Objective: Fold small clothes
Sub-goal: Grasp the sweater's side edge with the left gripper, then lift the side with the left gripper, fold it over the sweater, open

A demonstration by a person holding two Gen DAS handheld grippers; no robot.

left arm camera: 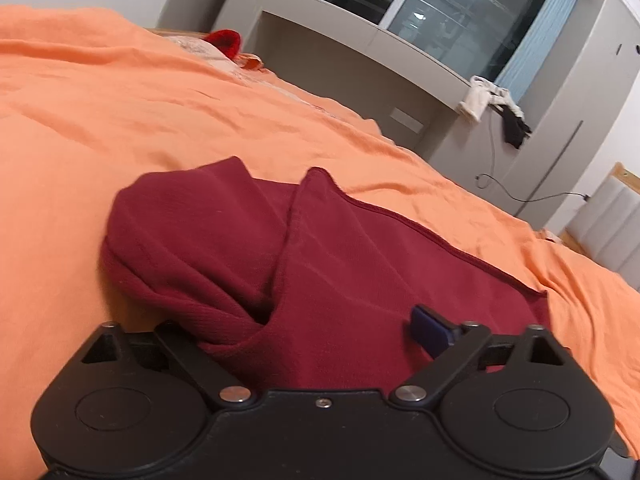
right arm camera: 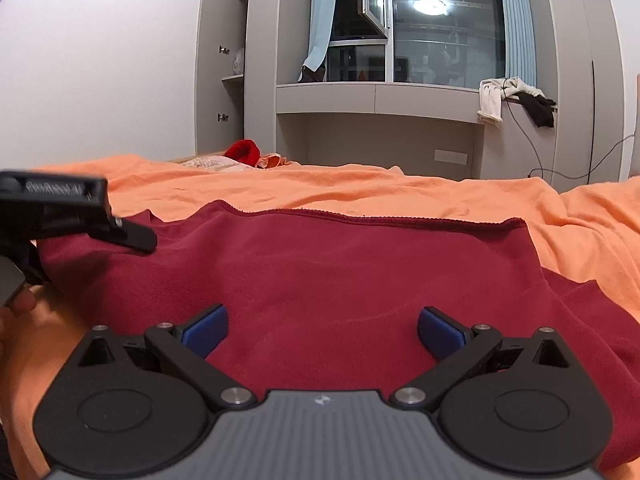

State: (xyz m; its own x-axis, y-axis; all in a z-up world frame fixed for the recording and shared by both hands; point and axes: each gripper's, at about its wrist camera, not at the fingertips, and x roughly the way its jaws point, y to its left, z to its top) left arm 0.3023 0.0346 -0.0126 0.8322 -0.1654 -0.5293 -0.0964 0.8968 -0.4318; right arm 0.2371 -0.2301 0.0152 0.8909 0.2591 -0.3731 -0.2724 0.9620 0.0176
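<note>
Both tongs, left [left arm camera: 312, 320] and right [right arm camera: 322, 330], gape empty over red garment [right arm camera: 340, 264].

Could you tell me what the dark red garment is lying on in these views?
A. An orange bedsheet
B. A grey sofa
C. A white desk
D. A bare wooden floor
A: the dark red garment is spread over the orange bedsheet, which shows around it in both wrist views.

Two low wrist views close over the maroon garment [left arm camera: 320, 248], both facing the window [right arm camera: 440, 20].
</note>
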